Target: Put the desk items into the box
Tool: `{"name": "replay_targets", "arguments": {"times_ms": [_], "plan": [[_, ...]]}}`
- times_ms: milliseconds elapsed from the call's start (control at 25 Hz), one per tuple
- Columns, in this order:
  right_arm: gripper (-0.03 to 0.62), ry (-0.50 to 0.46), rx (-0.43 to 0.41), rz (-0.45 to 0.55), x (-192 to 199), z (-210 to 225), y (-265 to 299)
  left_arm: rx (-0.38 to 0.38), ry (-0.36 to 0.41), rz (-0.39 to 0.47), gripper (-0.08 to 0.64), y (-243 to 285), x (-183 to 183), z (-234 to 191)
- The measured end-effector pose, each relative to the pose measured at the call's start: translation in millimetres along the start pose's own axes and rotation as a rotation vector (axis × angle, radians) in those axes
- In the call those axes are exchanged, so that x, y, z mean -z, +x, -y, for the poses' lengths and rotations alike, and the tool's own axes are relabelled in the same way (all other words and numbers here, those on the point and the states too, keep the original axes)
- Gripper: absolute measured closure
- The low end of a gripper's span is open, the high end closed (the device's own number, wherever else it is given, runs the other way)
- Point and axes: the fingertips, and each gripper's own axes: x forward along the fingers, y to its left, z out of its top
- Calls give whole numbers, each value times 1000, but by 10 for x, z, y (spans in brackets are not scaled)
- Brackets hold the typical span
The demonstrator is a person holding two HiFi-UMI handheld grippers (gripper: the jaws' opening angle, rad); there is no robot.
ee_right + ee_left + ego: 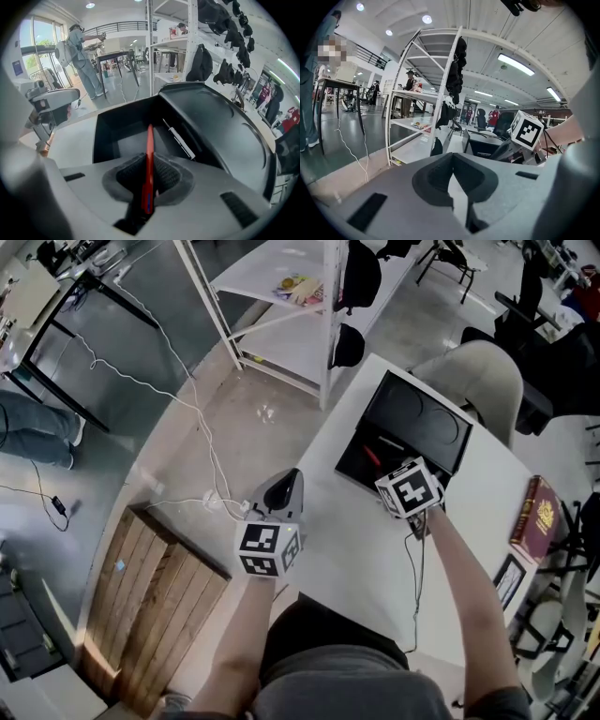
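- Head view looks down on a white table point(356, 554) where a black box point(352, 467) stands, its lid point(422, 418) swung open and leaning back.
- Over the open box the right gripper point(150, 161) tilts steeply downward. Its jaws are drawn close and pinch a red pen point(149, 140).
- The red pen sticks out ahead of those jaws, with its tip above the inside of the box and not lying on the bottom.
- Inside the box a black-and-silver pen point(179, 139) lies along the wall on the lid side, apart from the red one.
- Near the table's left edge the left gripper point(289, 482) hangs well apart from the box. In the left gripper view its jaws meet at the tips and hold nothing.
- On the right side of the table a dark red book point(536, 519) lies flat outside the box, with a small framed picture point(509, 579) near it, closer to the person.
- Beyond the table stands a white shelf rack point(281, 296), and a wooden pallet point(155, 606) lies on the floor to the left.
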Motion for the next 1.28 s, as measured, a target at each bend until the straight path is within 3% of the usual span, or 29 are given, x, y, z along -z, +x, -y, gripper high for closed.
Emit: {"name": "replay_targets", "arguments": {"times_ms": [840, 1280], "plan": [[521, 2, -23, 35, -42, -38, -38, -1, 7, 3, 554, 19, -43, 12], [522, 64, -23, 194, -271, -65, -494, 14, 30, 16, 554, -3, -125, 99]]}}
